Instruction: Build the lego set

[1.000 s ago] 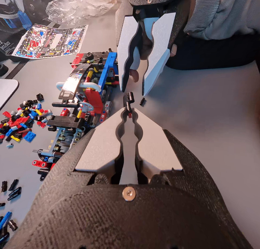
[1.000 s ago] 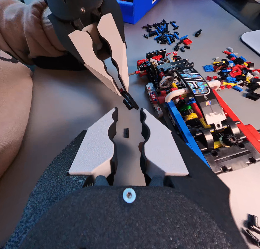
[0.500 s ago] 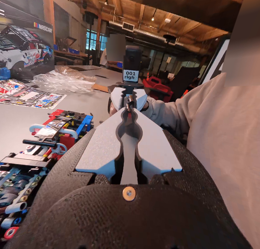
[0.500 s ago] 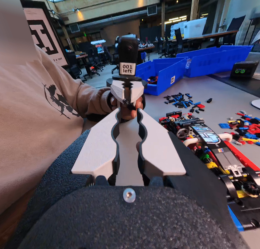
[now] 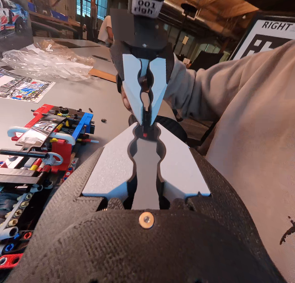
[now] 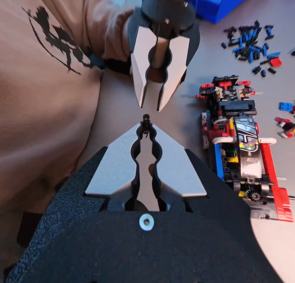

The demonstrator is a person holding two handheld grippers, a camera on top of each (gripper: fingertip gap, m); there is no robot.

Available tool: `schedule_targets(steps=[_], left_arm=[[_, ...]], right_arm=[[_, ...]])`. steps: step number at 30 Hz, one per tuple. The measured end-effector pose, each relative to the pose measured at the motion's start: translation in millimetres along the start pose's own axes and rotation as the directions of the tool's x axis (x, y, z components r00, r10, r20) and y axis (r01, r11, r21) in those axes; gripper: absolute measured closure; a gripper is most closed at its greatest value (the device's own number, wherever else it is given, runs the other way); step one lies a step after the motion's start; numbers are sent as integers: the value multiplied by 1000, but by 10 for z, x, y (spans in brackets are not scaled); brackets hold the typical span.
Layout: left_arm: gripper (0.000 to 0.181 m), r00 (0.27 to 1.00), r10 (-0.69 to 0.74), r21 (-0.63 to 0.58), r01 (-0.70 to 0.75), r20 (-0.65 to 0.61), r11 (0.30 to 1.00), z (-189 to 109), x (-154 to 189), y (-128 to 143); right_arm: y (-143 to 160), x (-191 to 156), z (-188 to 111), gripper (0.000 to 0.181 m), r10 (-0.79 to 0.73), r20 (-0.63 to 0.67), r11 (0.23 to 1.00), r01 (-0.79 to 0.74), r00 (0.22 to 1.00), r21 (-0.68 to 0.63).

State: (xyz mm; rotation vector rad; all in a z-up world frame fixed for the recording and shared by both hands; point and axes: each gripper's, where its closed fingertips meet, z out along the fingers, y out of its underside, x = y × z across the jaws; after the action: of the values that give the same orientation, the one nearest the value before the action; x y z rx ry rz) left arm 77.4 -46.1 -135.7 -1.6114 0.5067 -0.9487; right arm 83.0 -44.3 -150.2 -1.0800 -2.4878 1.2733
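Quick update: the handoff looks done. Closest in, the right tongs (image 6: 146, 123) are squeezed nearly shut on the little black peg piece (image 6: 146, 117). Its knob end pokes out past the tips, held up in the air just over the table's (image 6: 119, 91) near edge, right by the person's sweatshirt (image 6: 47, 99). A second ago the left tongs (image 6: 149, 109) were the ones pinching it while the right ones hung open over the table. Now it's swapped: the left pair sits just beyond the piece with its tips a small gap apart and nothing between them. My guess is the piece got passed over for a better grip before it goes onto the car. Further in from the near edge, the half-built car (image 6: 239, 139) lies flat, untouched, well apart from both tongs. One stray black pin (image 5: 103, 120) sits beside its blue rail. Past the car there's a loose pile of blue and black pins (image 6: 252, 43) straight on the table, not in anything. As for containers, a blue bin (image 6: 215, 4) stands at the far end beyond that pile, but it's cropped and blurry so I can't tell what's in it. On the other far side, past the sticker sheet (image 5: 24, 88), the crumpled clear bags (image 5: 47, 64) look pretty much emptied out.
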Motion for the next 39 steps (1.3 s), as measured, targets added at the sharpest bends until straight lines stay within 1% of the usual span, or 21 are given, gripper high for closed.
schedule_targets(steps=[2, 4, 6, 8, 11, 13, 14, 15, 17, 19, 21, 22, 24, 26, 27, 29, 31, 33, 36, 39], left_arm=[[166, 1000, 17, -48, -17, 4, 999, 17, 28, 61], [167, 998, 53, -77, -50, 37, 996, 32, 13, 105], [172, 996, 72, -99, -67, 43, 993, 32, 24, 139], [176, 994, 93, -121, -85, 60, 989, 0, 2, 171], [176, 994, 84, -99, -78, 65, 992, -58, 1, 143], [176, 996, 59, -32, -57, 69, 998, -103, -12, 49], [176, 997, 32, 22, -34, 68, 999, -136, -25, -30], [176, 998, -4, 92, -1, 56, 996, -180, -33, -131], [177, 996, -85, 236, 77, 24, 969, -294, -65, -336], [177, 990, -141, 329, 136, -8, 934, -388, -100, -454], [177, 984, -176, 379, 174, -29, 909, -438, -132, -506], [177, 982, -185, 395, 185, -39, 900, -451, -137, -522], [177, 979, -197, 416, 199, -48, 887, -458, -150, -540], [177, 979, -197, 411, 198, -47, 890, -447, -158, -526], [177, 980, -194, 394, 197, -49, 898, -432, -149, -505], [177, 984, -175, 339, 175, -29, 925, -383, -141, -433], [177, 992, -124, 235, 118, 9, 965, -306, -123, -304], [175, 996, -50, 138, 39, 71, 990, -243, -137, -182], [171, 995, 19, 19, -21, 99, 1000, -155, -126, -21], [173, 995, 40, -49, -36, 94, 998, -102, -107, 98]], right_arm=[[39, 36, 50, 176, -23, -15, 989, 21, 1000, -150], [34, -8, 115, 176, -32, 22, 970, 36, 999, -240], [36, 17, 182, 176, -63, 19, 951, 66, 998, -302], [41, 25, 224, 176, -84, 29, 939, 89, 996, -332], [-20, 34, 249, 176, -87, 38, 949, 95, 995, -301], [-112, 58, 223, 174, -110, 30, 967, 114, 994, -229], [-181, 70, 194, 169, -116, 23, 978, 118, 993, -169], [-254, 92, 159, 159, -114, 10, 989, 114, 993, -99], [-383, 151, 91, 157, -86, -25, 994, 88, 996, 68], [-506, 186, 39, 158, -40, -41, 965, 49, 998, 259], [-620, 225, -17, 165, 16, -55, 899, 10, 998, 438], [-657, 223, -37, 169, 37, -47, 863, -9, 998, 505], [-663, 260, -29, 174, 79, -61, 829, -32, 995, 559], [-643, 270, -19, 175, 88, -75, 828, -31, 993, 560], [-620, 257, -17, 175, 85, -69, 840, -34, 994, 541], [-537, 244, -8, 175, 94, -48, 887, -62, 994, 457], [-405, 200, 12, 176, 126, 6, 941, -121, 992, 317], [-304, 193, 4, 176, 138, 15, 970, -138, 990, 200], [-165, 151, 48, 176, 137, 29, 990, -138, 990, 30], [-89, 120, 112, 176, 119, 39, 990, -116, 992, -77]])
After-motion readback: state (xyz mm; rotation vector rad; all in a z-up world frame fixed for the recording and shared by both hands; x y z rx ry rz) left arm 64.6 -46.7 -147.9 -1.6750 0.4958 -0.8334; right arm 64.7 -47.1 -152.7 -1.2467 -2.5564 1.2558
